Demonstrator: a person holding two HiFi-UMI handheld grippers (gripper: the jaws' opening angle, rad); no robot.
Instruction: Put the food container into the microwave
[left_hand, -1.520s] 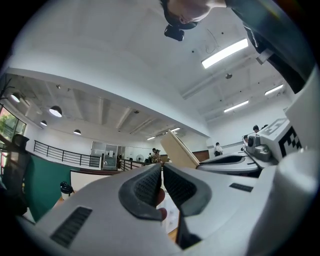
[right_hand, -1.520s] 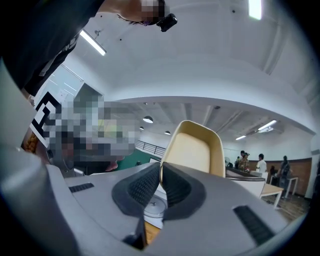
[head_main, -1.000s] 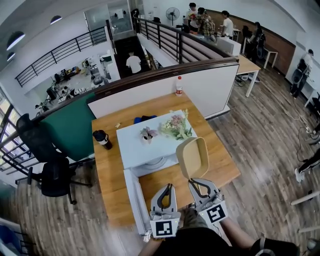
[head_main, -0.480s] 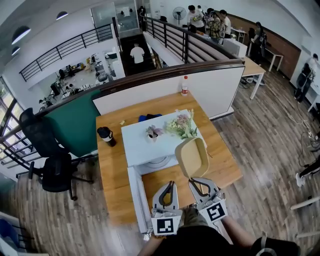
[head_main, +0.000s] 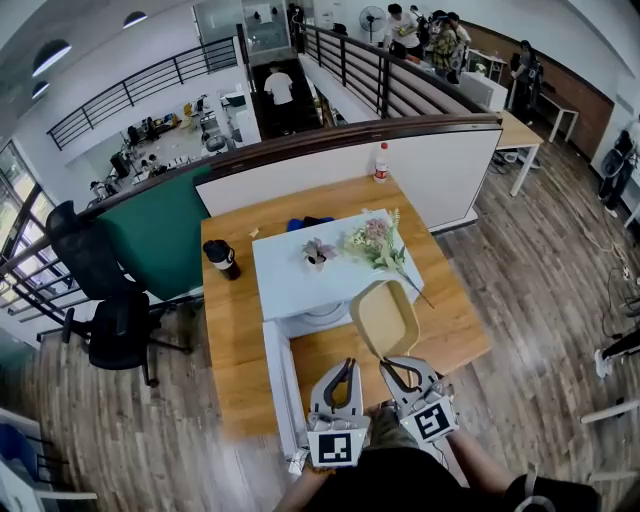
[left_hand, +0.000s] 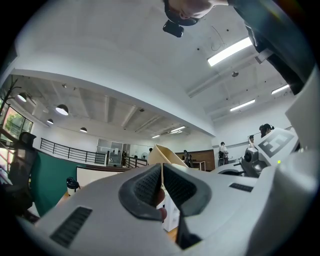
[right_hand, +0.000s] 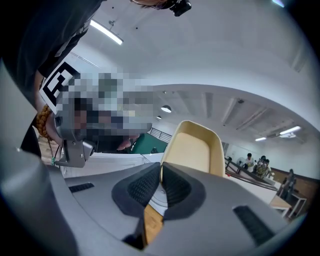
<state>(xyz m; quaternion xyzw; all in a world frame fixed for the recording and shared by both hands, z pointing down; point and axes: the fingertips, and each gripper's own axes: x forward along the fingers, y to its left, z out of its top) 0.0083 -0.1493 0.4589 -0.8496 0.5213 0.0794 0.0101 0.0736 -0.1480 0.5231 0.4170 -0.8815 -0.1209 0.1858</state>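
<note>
The right tongs pinch the rim of the smooth, beige, round-cornered food container. It is tilted at frame centre over the wooden bench, just before the boxy white microwave. The left tongs are pressed together, empty.

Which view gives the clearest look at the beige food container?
The head view: the whole food container shows from above, held by the right hand-held gripper. The right gripper view shows it close, partly behind the jaws; the left gripper view, only an edge.
</note>
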